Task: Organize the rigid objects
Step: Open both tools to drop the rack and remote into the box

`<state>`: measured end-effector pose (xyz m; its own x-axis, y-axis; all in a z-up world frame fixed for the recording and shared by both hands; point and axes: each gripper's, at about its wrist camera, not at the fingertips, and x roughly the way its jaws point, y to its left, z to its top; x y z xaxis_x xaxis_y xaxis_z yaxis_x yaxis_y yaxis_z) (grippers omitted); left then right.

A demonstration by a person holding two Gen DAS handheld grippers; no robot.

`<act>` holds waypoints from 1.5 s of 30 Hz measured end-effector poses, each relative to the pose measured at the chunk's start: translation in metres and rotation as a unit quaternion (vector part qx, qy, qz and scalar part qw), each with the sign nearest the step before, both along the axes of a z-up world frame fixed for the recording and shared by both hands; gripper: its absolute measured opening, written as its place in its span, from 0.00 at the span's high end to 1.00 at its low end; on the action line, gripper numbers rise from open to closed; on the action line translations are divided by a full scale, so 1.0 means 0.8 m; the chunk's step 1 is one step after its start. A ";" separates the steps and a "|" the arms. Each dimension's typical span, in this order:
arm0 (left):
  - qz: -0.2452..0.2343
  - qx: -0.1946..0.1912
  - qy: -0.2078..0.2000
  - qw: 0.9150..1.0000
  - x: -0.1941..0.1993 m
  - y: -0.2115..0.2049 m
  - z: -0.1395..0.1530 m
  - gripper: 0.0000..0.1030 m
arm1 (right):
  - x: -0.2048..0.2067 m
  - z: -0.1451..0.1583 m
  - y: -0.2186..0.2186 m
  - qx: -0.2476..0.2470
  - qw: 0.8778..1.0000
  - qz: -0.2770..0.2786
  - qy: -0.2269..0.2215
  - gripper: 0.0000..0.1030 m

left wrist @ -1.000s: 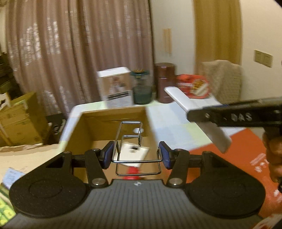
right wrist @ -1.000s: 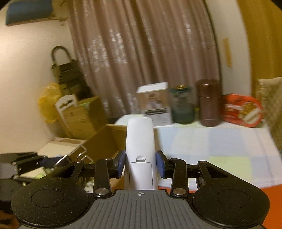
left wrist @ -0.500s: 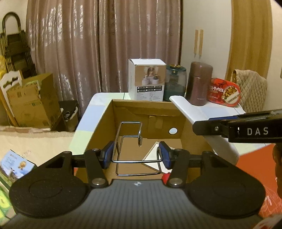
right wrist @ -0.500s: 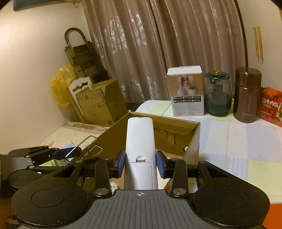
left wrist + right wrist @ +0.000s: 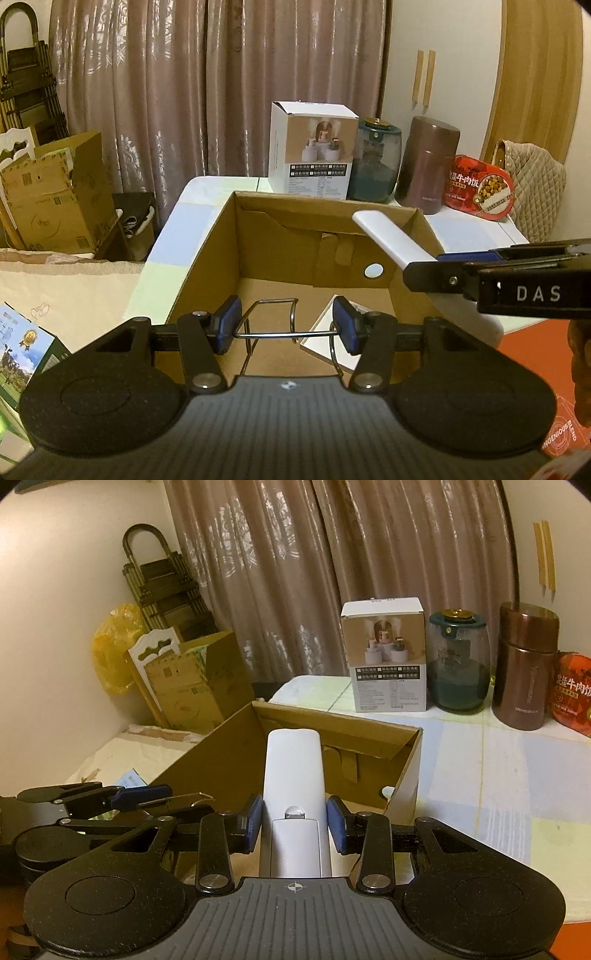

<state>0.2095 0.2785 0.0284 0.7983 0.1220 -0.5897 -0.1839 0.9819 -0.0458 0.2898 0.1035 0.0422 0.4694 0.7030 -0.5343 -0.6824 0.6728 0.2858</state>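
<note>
We see two rigid items poised above an open cardboard box on the surface. The left hand-held gripper is clenched on a bent wire rack, its thin chrome rods pinched crosswise between the blue pads, the frame running forward and down into the box mouth. The right hand-held gripper grips a white remote-shaped device, smooth matte plastic, slab-like with rounded corners; its long axis points straight ahead from the jaws, tip over the box's near right wall. In the left view that device crosses in from the right, above the box rim. The box floor lies directly below and ahead of both loads, and we judge the left hand the nearer to a drop, its rack already inside the opening. A white flat card lies on the corrugated floor. Beyond, against the curtain, stand a white product carton, a glass jar, a brown metal flask and a red tin.
</note>
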 end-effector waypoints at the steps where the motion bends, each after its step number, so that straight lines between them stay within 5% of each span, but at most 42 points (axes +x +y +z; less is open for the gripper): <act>1: 0.001 -0.003 0.001 1.000 0.000 0.001 -0.001 0.52 | 0.000 -0.002 0.000 -0.003 1.000 0.000 0.000 0.66; 45: 0.017 -0.030 -0.006 0.999 -0.001 0.011 -0.001 0.48 | 0.004 -0.009 0.001 0.017 1.000 -0.003 0.013 0.66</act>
